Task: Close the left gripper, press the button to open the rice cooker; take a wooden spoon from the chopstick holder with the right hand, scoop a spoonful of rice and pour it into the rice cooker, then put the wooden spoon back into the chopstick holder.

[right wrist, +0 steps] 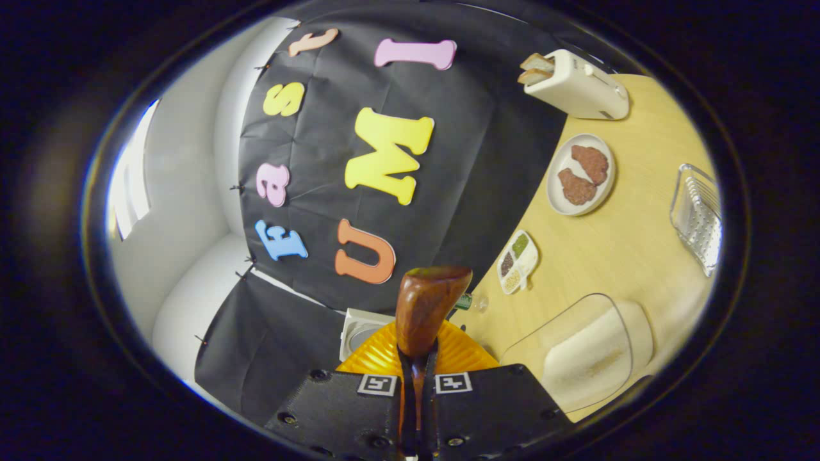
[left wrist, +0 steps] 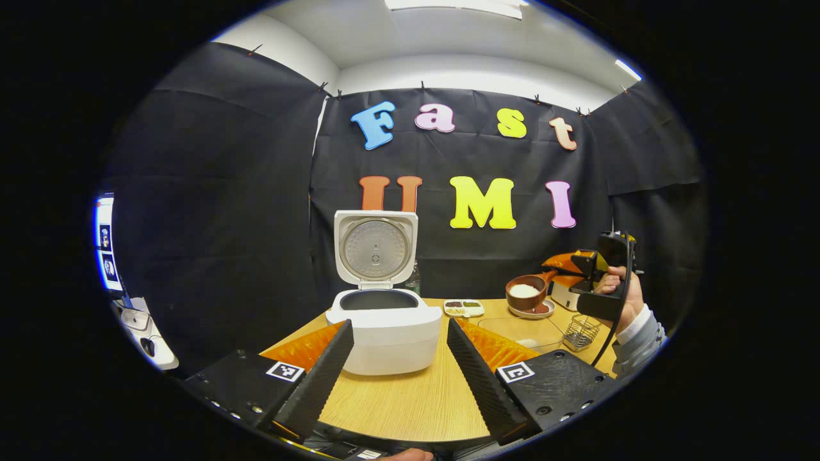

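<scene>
The white rice cooker (left wrist: 384, 323) stands on the table with its lid (left wrist: 375, 246) raised and its pot exposed. My left gripper (left wrist: 398, 325) hovers open in front of it, one finger on each side, holding nothing. At the right, a hand holds my right gripper (left wrist: 564, 272), shut on the handle of a wooden spoon (left wrist: 525, 291) heaped with white rice. In the right gripper view the spoon (right wrist: 429, 307) rises from between the shut fingers (right wrist: 416, 362), back of its bowl showing. A corner of the cooker (right wrist: 359, 330) peeks out behind. The wire chopstick holder (left wrist: 580, 331) (right wrist: 695, 218) stands at the right edge.
A clear container of rice (left wrist: 522, 330) (right wrist: 583, 358) lies below the spoon. A plate with two brown patties (right wrist: 580, 174), a small seasoning dish (left wrist: 464, 308) (right wrist: 517, 261) and a toaster with bread (right wrist: 573, 83) sit toward the back. A bare patch of table (left wrist: 397, 397) lies before the cooker.
</scene>
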`<state>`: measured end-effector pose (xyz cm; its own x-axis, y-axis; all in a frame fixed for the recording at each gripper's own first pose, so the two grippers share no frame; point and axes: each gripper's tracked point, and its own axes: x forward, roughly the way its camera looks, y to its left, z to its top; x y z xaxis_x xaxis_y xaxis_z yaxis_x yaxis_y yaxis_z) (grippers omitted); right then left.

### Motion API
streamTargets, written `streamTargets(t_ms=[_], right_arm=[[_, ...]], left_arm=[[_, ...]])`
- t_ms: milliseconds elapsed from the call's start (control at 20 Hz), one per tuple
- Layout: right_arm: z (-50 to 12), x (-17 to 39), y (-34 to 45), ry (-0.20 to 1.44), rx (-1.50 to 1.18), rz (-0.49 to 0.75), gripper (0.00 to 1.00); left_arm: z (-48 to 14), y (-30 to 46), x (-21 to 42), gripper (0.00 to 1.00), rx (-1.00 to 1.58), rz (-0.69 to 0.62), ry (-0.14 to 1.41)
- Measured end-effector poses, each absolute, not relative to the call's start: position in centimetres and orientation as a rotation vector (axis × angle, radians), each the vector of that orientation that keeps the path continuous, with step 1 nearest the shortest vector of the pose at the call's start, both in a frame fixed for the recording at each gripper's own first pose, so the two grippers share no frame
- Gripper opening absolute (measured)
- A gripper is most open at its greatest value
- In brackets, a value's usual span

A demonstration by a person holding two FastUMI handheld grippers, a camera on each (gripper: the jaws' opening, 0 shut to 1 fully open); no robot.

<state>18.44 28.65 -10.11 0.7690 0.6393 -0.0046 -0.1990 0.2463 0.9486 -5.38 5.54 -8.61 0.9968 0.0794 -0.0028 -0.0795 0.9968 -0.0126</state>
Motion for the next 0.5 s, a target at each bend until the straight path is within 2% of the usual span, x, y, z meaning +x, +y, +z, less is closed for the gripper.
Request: streamTargets(t_ms=[300, 500], right_arm=[[-6.5, 22.0, 39.1, 0.452, 1.103, 0.65, 0.08], [-6.1, 23.6, 46.8, 0.449, 0.948, 0.647, 0.08]], left_arm=[[-8.3, 8.0, -7.1, 0.94, -0.041, 0.112, 0.001], [-8.9, 9.3, -7.4, 0.94, -0.052, 0.128, 0.012]])
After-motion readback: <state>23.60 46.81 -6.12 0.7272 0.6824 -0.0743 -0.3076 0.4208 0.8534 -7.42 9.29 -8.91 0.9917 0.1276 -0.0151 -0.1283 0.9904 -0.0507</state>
